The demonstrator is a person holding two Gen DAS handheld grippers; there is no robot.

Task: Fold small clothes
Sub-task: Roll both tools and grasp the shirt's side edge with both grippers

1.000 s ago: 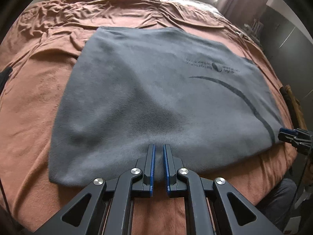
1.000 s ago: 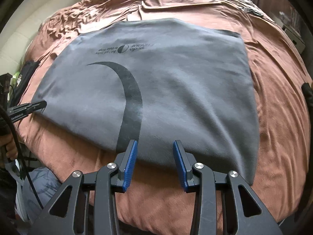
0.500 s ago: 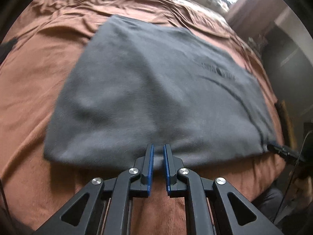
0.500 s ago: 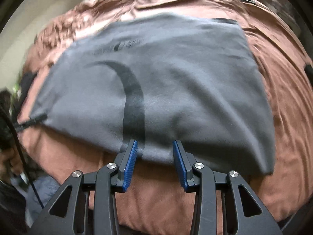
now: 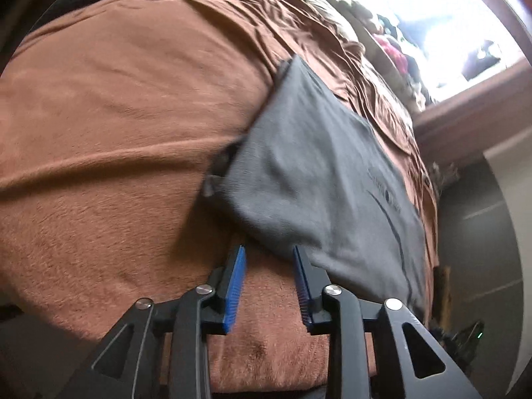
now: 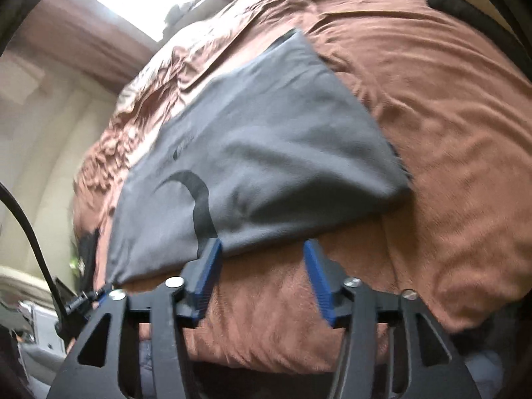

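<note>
Left wrist view: my left gripper (image 5: 268,267) sits low over the near edge of the bed, its blue-padded fingers (image 5: 234,287) spread apart with nothing between them. Only the brown blanket (image 5: 109,139) shows in the gap. The right-hand finger tip lies just at the near hem of the grey garment (image 5: 319,183); I cannot tell whether it touches the cloth. The garment lies flat on the blanket, stretching from the near edge toward the far side of the bed, a dark curved stripe and small print on its right part. Its left edge is a little rumpled, with a darker fold showing beneath. A bright window (image 5: 429,26) stands beyond the far edge of the bed. The frame is tilted and somewhat blurred. Right wrist view: my right gripper (image 6: 262,264) is likewise parted, wide, holding nothing, blanket (image 6: 442,106) visible between the fingers (image 6: 317,279). The left finger tip overlaps the garment's (image 6: 266,139) near hem where the dark stripe ends; contact uncertain. The garment spreads away from me up the bed, its right corner lying flat on the blanket, well inside the bed's right edge. At lower left, by the garment's near left corner, dark gear and a black cable (image 6: 31,236) show, too blurred to name further.
</note>
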